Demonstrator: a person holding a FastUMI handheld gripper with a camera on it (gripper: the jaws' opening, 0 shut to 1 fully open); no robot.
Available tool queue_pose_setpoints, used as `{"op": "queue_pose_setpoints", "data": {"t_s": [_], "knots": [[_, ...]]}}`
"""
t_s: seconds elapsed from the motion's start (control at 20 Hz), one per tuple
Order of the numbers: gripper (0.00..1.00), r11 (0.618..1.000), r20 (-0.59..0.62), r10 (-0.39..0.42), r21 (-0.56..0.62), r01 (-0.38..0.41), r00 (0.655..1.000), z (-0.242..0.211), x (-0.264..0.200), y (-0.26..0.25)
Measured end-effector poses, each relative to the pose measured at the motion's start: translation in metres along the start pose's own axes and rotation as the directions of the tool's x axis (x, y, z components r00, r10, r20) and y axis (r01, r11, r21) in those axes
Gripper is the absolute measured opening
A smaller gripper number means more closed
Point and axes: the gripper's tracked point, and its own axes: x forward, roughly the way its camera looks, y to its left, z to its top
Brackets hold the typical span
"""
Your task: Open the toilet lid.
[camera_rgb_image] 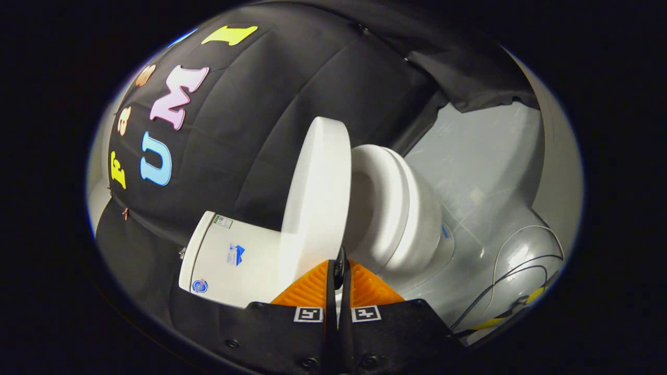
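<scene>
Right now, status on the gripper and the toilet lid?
Gripper fingers closed together, tips at the lid's edge. Toilet lid raised off the seat. Nothing in the way.

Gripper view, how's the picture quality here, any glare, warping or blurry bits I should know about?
In the gripper view, fisheye warping bends the toilet tank and the floor's edges; the raised lid and seat are sharp and evenly lit, with soft shading inside the seat ring; the glossy grey floor shows pale reflections; the gripper, fingers nearly together at the lid's edge, looks slightly soft.
</scene>
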Motion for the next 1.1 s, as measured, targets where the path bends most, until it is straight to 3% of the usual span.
{"op": "queue_pose_setpoints", "data": {"t_s": [0.35, 0.6, 1.1], "knots": [[0.05, 0.988, 0.036, -0.032, -0.149, 0.038, 0.999, 0.003, -0.015, 0.061], [0.05, 0.947, 0.086, -0.07, -0.307, 0.093, 0.994, 0.002, -0.025, 0.109], [0.05, 0.899, 0.106, -0.073, -0.424, 0.112, 0.992, -0.013, -0.029, 0.168]]}}
